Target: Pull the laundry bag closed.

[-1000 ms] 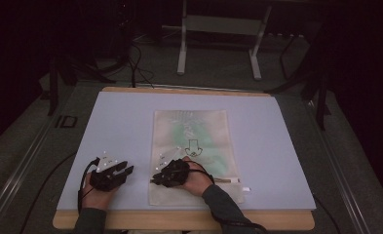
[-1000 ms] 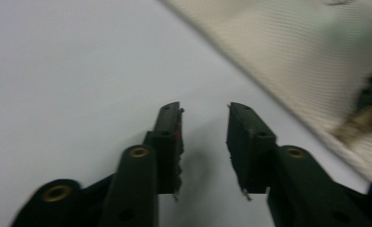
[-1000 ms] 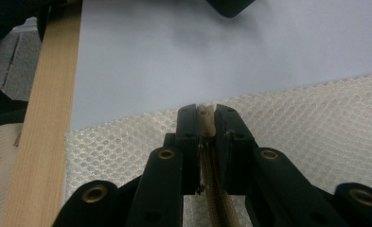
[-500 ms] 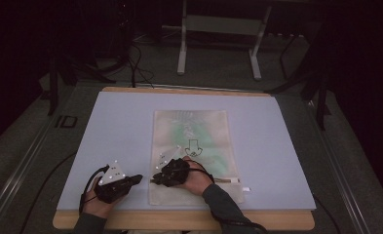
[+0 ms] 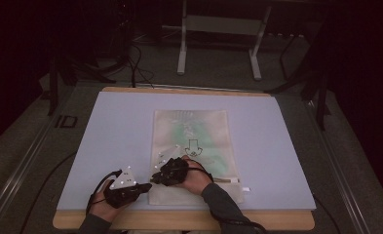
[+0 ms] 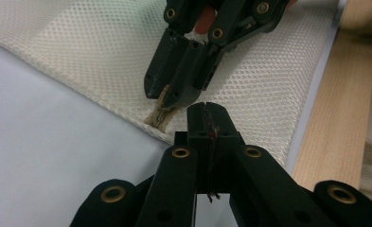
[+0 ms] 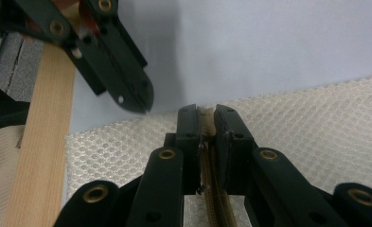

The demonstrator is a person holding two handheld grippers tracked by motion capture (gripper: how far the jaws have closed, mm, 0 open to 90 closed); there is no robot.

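We are clamping the zipper pull (image 7: 206,117) of the mesh bag (image 5: 194,146) in the right gripper (image 7: 206,113), while the left gripper (image 6: 207,111), clenched on nothing just beside it, is risking a missed grab that lets the bag drag along.

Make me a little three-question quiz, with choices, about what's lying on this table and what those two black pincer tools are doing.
1. Where on the table does the mesh bag lie?
A. middle, reaching to the near edge
B. far left corner
C. hanging off the right side

2. What colour is the mat under the bag?
A. red
B. pale lilac-blue
C. black

3. What is the right gripper doing?
A. standing wide open above the bag
B. shut on the bag's zipper strip
C. holding a cup

Answers: 1 A, as the high view shows the bag central with its bottom end by the person's hands. 2 B, the mat is pale lilac-blue all round the bag. 3 B, the right gripper view shows the beige strip pinched between its jaws; the left gripper is shut at the bag's edge.
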